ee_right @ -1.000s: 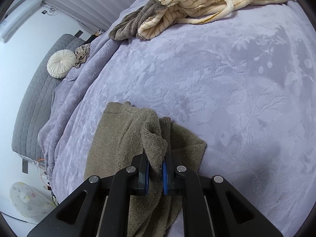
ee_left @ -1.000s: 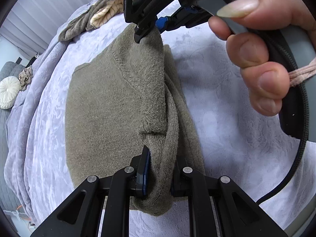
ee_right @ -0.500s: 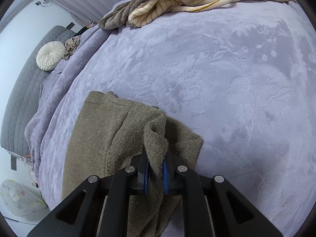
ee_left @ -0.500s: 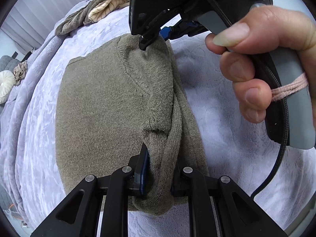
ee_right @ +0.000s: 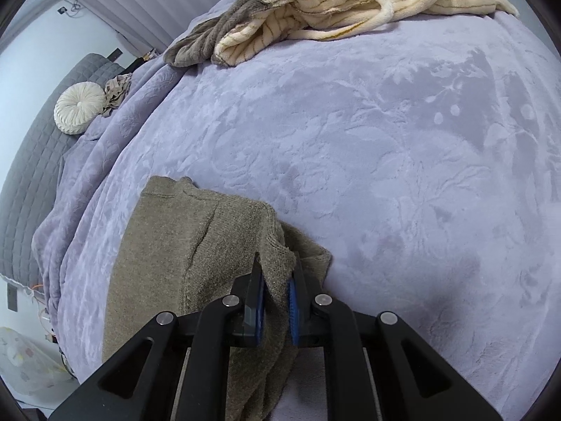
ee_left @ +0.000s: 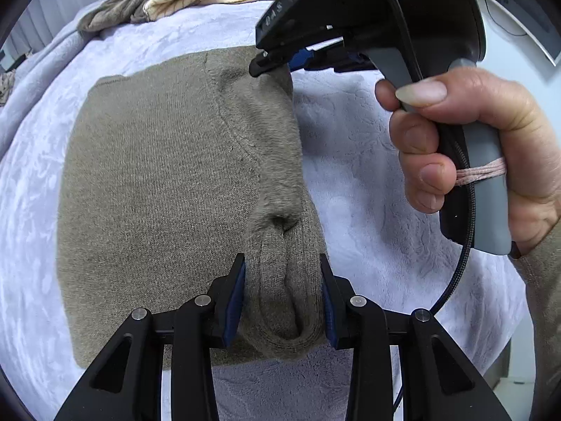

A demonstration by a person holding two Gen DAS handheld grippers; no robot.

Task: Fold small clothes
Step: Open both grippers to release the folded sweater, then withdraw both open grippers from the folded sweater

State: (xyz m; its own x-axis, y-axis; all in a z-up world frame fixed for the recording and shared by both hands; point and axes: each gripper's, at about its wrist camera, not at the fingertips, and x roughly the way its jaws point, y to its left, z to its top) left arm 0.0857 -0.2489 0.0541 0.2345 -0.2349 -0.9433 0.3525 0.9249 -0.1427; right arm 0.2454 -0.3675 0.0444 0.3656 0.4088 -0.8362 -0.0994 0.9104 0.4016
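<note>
Both grippers pinch the olive knit sweater (ee_left: 157, 182) folded on the lavender blanket (ee_right: 385, 140)
Left gripper (ee_left: 283, 298) clamps bunched hem; right gripper (ee_right: 275, 301) grips the far corner; housing lettering unreadable

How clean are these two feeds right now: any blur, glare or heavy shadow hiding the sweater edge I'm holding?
Left wrist view: soft even light, no glare; the olive sweater is sharp, fisheye bends the lilac blanket, and the hand looks slightly soft. Right wrist view: sharp, with faint mottled shadows on the blanket at right; the edge between the right tongs is clear.
</note>
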